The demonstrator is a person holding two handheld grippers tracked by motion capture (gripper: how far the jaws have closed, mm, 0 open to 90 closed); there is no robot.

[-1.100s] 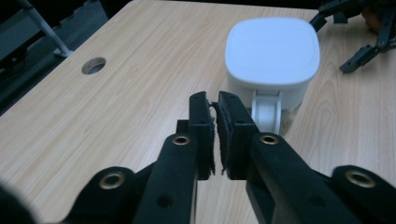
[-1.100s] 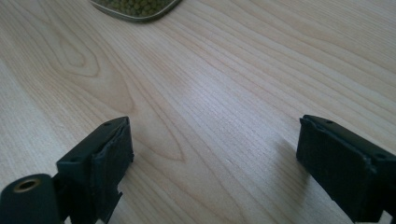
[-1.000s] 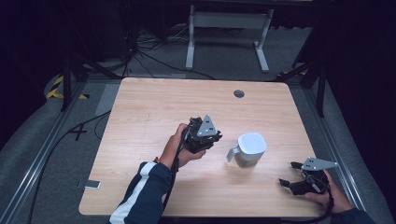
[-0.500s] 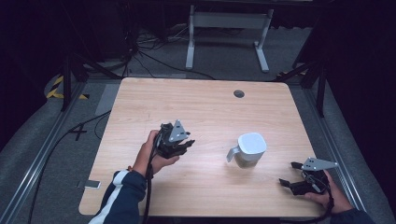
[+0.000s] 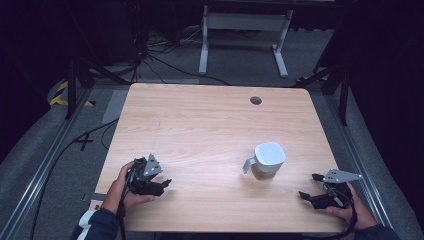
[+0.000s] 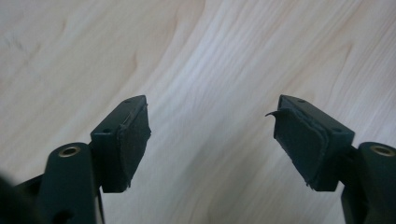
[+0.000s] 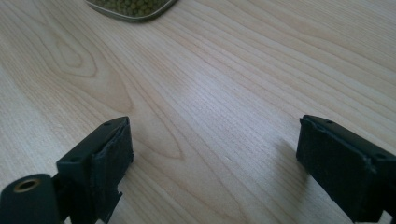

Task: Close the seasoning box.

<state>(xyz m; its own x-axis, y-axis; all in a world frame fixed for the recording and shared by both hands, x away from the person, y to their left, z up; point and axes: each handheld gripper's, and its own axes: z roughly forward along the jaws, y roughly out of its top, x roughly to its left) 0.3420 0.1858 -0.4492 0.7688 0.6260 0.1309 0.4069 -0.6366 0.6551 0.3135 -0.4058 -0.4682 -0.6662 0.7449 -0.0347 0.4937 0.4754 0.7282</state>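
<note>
Left gripper (image 5: pixel 162 181) has drawn back from jug (image 5: pixel 266 161), jaws wide, empty.

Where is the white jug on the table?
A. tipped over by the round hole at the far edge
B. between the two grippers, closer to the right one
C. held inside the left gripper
B: the white jug stands upright on the table, closer to the right gripper than the left gripper, both open.

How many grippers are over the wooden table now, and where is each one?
2. The left black two-jaw gripper is near the table's front-left edge, jaws open. The right black two-jaw gripper is near the front-right corner, jaws open, right of the white-lidded jug.
</note>
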